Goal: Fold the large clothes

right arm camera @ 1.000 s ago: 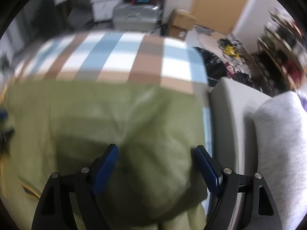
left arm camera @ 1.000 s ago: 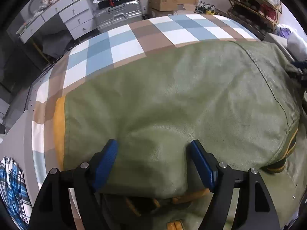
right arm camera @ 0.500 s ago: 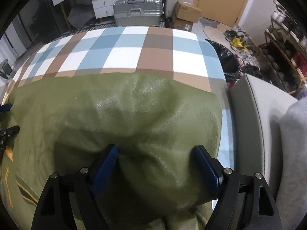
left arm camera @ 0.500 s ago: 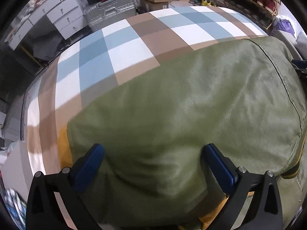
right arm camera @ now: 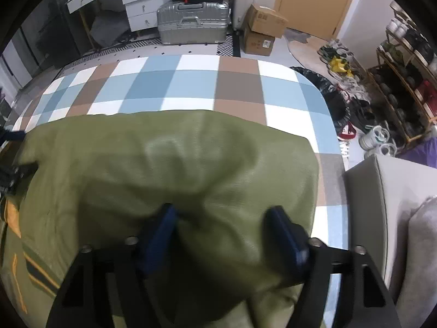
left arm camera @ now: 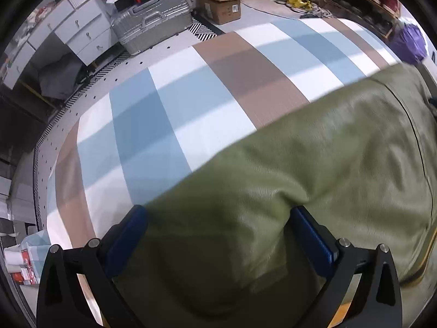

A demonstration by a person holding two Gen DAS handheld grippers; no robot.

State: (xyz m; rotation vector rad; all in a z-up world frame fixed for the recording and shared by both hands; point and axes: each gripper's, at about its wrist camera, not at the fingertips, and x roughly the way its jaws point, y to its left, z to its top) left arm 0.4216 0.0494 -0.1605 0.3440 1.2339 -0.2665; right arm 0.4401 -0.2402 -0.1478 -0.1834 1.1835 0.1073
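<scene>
Left gripper (left arm camera: 218, 224) gapes wide over the green jacket (left arm camera: 314, 177), pads not pressing. Right gripper (right arm camera: 222, 224) has just been closing, jaws bunching jacket fabric between them. The jacket sprawls across the checked bedcover (right arm camera: 191, 82), which shows toward twelve o'clock.
</scene>
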